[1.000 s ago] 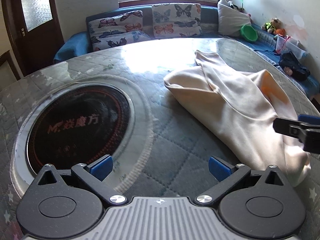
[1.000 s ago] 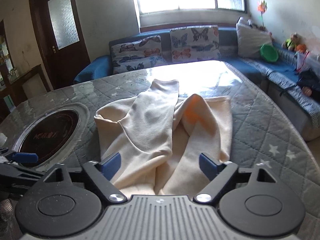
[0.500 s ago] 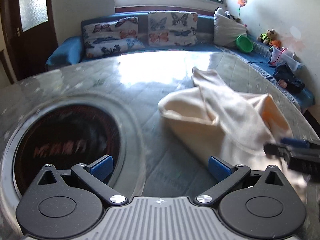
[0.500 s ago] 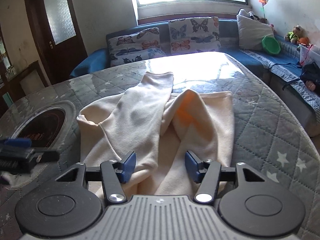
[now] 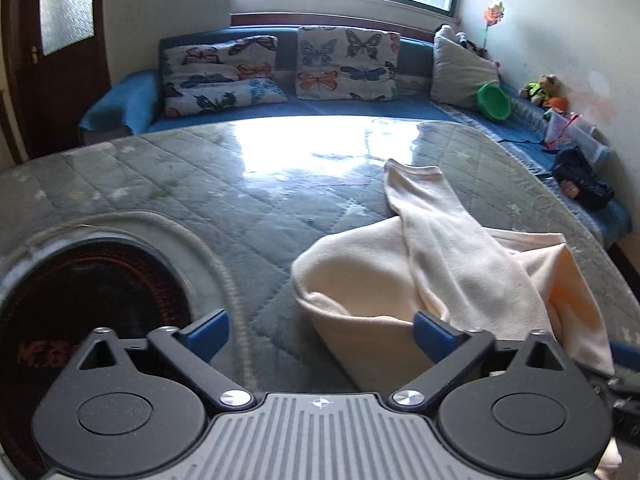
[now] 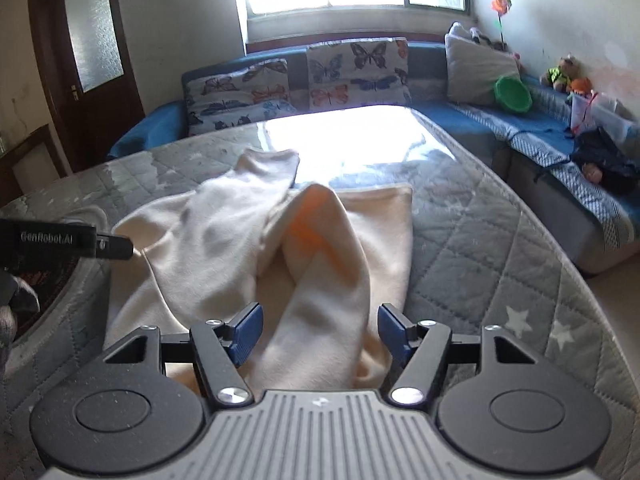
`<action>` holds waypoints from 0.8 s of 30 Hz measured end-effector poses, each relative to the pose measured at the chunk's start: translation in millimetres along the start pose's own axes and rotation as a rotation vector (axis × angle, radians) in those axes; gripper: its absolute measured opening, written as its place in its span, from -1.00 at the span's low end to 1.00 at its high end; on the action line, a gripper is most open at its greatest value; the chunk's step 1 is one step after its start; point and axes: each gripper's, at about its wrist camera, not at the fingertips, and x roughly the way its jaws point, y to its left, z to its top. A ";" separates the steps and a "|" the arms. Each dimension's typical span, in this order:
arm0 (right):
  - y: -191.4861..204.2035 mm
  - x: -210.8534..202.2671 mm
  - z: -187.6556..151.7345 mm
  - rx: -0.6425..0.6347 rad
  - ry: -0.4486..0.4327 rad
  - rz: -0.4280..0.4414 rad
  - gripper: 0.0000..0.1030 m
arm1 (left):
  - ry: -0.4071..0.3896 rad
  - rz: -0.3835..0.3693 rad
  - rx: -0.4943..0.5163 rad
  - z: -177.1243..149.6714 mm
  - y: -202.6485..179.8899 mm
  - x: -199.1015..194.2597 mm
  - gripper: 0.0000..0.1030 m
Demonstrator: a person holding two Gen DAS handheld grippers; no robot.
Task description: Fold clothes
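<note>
A cream garment (image 5: pixel 452 272) lies crumpled on the quilted table (image 5: pixel 256 200), on the side of the table away from the round black hotplate (image 5: pixel 92 300) set into the top. One sleeve (image 5: pixel 424 200) stretches from the pile toward the sofa (image 5: pixel 360 108) w/ butterfly cushions (image 5: pixel 344 64); its cuff lies flat on the quilting. A raised fold w/ an orange inner side (image 6: pixel 316 224) stands up in the middle of the garment.

Left gripper (image 5: pixel 320 330): jaws wide open, nothing between them. It sits low over the table between hotplate and garment. Its left blue pad (image 5: pixel 208 330) is over the hotplate rim, its right pad (image 5: pixel 432 334) at the garment's near edge, in front of the cloth; contact can't be told. In the right wrist view its black tip (image 6: pixel 108 246) shows at the garment's hotplate-side edge.

Right gripper (image 6: pixel 320 334): jaws partly open, a thick ridge of the garment running up between the two blue pads (image 6: pixel 248 332). The pads stand off the ridge on both sides, not pinching, though the left one is just beside the cloth. In the left wrist view, part of this gripper (image 5: pixel 624 364) is at the frame's right edge, beside the garment's hanging corner, blurred.

Beyond the table on the sofa: a grey pillow (image 5: pixel 460 68), a green bowl (image 5: pixel 494 102), soft toys (image 5: pixel 544 90) further along the bench, and a dark bag (image 5: pixel 584 178).
</note>
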 end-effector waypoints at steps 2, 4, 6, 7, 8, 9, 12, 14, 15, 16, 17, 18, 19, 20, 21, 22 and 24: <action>1.1 1.2 -2.7 -0.015 -0.003 -0.002 0.29 | 0.004 -0.022 -0.001 -0.5 -1.6 4.0 0.56; 3.5 1.4 -4.5 -0.034 -0.004 -0.001 0.29 | 0.012 -0.048 0.004 -2.2 -3.4 6.1 0.38; 5.8 2.1 -6.3 -0.055 -0.003 -0.001 0.27 | 0.012 -0.075 0.020 -4.7 -6.0 6.6 -0.07; 7.1 2.7 -7.1 -0.067 -0.001 -0.002 0.27 | 0.010 -0.088 0.027 -5.7 -7.1 6.0 -0.17; 10.2 2.6 -8.3 -0.081 0.001 -0.005 0.27 | 0.008 -0.097 0.034 -6.4 -8.2 5.0 -0.42; 13.5 2.2 -8.2 -0.090 0.003 -0.008 0.27 | 0.004 -0.097 0.041 -6.9 -8.8 3.5 -0.63; 18.1 -1.6 -11.7 -0.107 0.006 0.002 0.23 | -0.005 -0.088 0.057 -9.1 -7.4 -0.2 -0.76; 20.8 -4.3 -14.2 -0.118 0.008 0.009 0.18 | -0.010 -0.083 0.059 -12.1 -4.5 -2.8 -0.77; 22.2 -5.7 -15.5 -0.124 0.009 0.013 0.13 | -0.009 -0.076 0.060 -13.4 -3.5 -5.1 -0.78; 23.6 -7.0 -16.8 -0.129 0.010 0.016 0.11 | -0.006 -0.067 0.061 -14.3 -2.7 -7.7 -0.78; 25.4 -9.8 -17.5 -0.135 0.014 0.026 0.09 | -0.003 -0.058 0.062 -15.3 -2.0 -10.3 -0.78; 26.2 -11.9 -18.4 -0.138 0.014 0.037 0.00 | -0.001 -0.045 0.067 -16.5 -2.6 -14.0 -0.77; 28.8 -14.6 -21.3 -0.150 0.011 0.046 -0.02 | -0.003 -0.026 0.078 -18.0 -5.1 -19.1 -0.77; 32.2 -17.7 -24.8 -0.164 0.009 0.055 -0.03 | -0.004 -0.008 0.088 -19.5 -7.6 -24.2 -0.74; 34.7 -20.5 -27.7 -0.173 0.008 0.063 -0.06 | -0.008 0.001 0.098 -21.1 -10.2 -30.2 -0.66; 37.0 -23.3 -30.4 -0.179 0.007 0.071 -0.10 | -0.016 -0.009 0.107 -23.0 -13.6 -37.8 -0.61; 41.0 -28.8 -35.3 -0.191 0.006 0.089 -0.13 | -0.032 -0.052 0.132 -27.1 -21.8 -53.8 -0.32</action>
